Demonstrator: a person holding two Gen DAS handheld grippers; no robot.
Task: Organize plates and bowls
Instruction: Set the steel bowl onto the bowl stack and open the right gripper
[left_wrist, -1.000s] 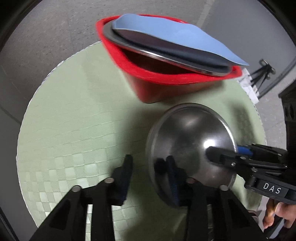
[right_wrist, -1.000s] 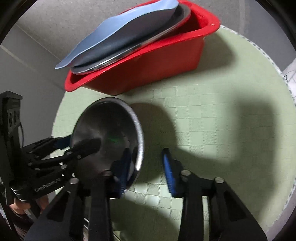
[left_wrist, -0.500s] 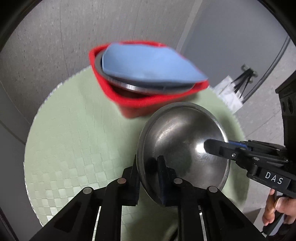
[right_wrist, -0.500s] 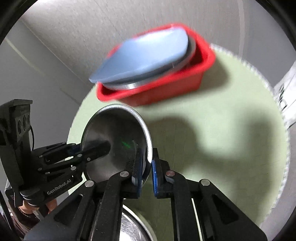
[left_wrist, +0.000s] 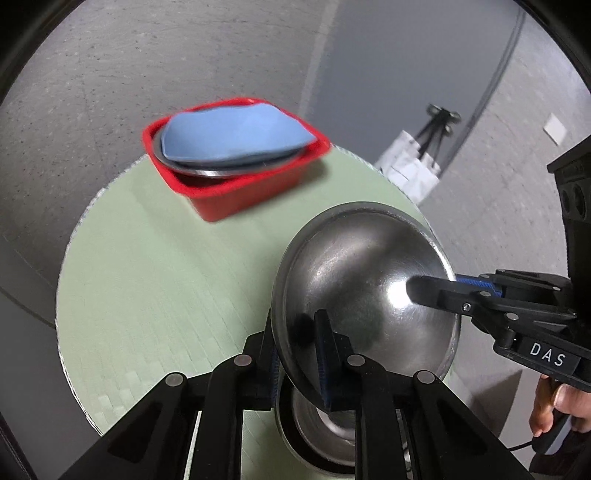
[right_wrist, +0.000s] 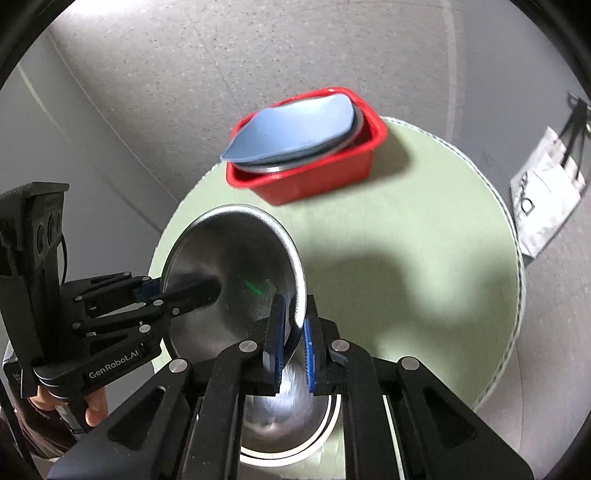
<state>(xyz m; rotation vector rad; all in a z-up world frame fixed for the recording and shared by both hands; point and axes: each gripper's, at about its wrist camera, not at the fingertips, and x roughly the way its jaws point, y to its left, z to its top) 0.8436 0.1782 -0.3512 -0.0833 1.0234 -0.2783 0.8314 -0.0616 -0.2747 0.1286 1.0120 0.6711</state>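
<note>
I was in the middle of lifting a shiny metal bowl (left_wrist: 364, 291) off the table (left_wrist: 155, 280), with both tools holding it together. The left tool (left_wrist: 295, 350) was clamped on the bowl's rim on one side, and the right tool (right_wrist: 293, 347) was clamped on the rim on the other side. The bowl was up in the air and tipped, above the near edge of the table, over another metal dish (right_wrist: 288, 432) that sat right under it. I think the next move called for carrying the bowl across to the red bin (left_wrist: 240, 184) at the far edge, keeping both tools level so it would not slip or twist. The bowl was round, smooth and silver, with bright spots of light inside. The bin already had a blue plate (left_wrist: 232, 134) lying on a metal plate (left_wrist: 207, 170), so there was not much room.
</note>
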